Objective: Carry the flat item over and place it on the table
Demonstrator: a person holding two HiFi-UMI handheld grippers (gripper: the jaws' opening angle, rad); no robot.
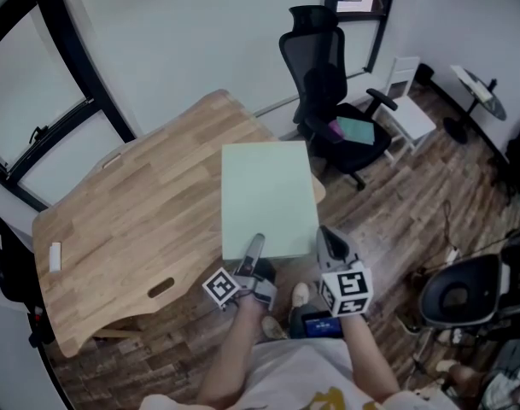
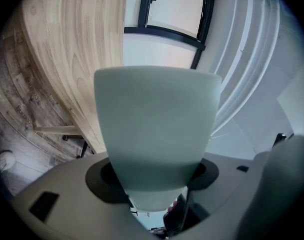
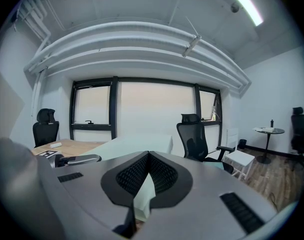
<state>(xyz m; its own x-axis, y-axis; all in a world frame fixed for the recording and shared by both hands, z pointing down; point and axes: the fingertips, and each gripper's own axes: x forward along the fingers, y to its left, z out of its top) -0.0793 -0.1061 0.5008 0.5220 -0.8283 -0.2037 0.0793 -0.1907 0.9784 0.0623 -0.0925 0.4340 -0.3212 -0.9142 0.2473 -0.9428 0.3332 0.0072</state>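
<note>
A pale green flat board [image 1: 268, 196] lies level above the right end of the wooden table [image 1: 140, 220], its far part over the tabletop and its near edge past the table's edge. My left gripper [image 1: 254, 250] holds the near edge at the left corner, my right gripper [image 1: 328, 242] at the right corner. In the left gripper view the board [image 2: 156, 124] fills the gap between the jaws of the left gripper [image 2: 154, 181]. The right gripper view has the board's edge [image 3: 142, 199] pinched between the black pads of the right gripper [image 3: 147, 181].
A black office chair [image 1: 328, 84] with a teal item on its seat stands just beyond the table's right end. A white stool [image 1: 409, 114], a round side table [image 1: 480, 92] and another chair [image 1: 460, 297] are at the right. A small white object [image 1: 55, 256] lies on the table's left end.
</note>
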